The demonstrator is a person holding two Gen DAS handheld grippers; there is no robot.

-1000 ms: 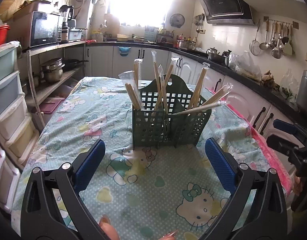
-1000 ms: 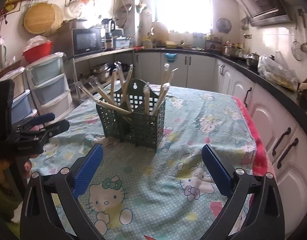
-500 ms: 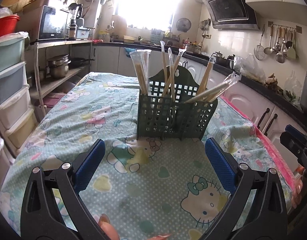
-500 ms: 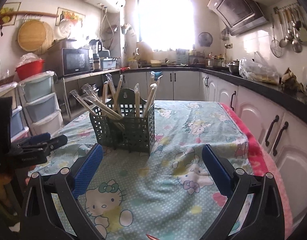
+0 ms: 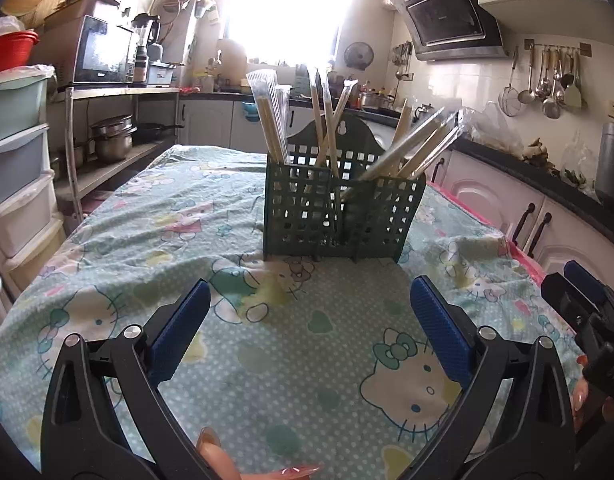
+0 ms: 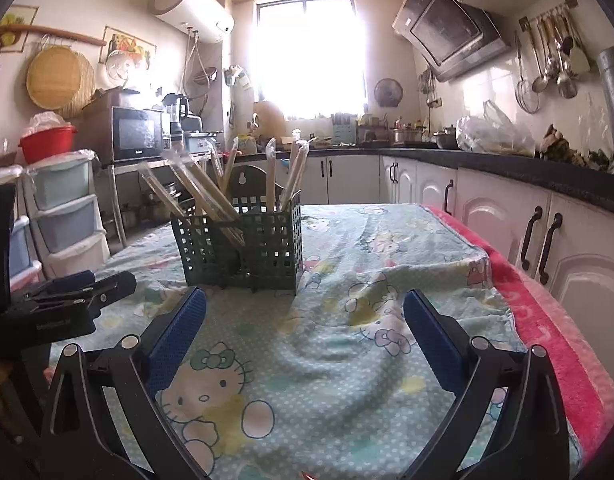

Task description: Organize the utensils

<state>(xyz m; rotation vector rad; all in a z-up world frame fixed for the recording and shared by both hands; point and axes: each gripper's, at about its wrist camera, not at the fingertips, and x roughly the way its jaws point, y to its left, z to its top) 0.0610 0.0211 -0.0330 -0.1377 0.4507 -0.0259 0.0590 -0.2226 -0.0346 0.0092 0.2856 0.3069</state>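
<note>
Standing upright ahead of both wide-open, empty claws, the basket of chopsticks sits nearer neither left claw nor right claw.

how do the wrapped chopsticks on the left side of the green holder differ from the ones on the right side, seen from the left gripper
In the left wrist view, the left chopsticks stand nearly upright, while the right chopsticks lean steeply outward past the rim of the green holder. The left chopsticks' wrappers look wide and flat-topped; the right chopsticks' wrappers look slimmer and blurred. Both are pale wooden sticks in clear plastic sleeves, standing in the same holder.
</note>
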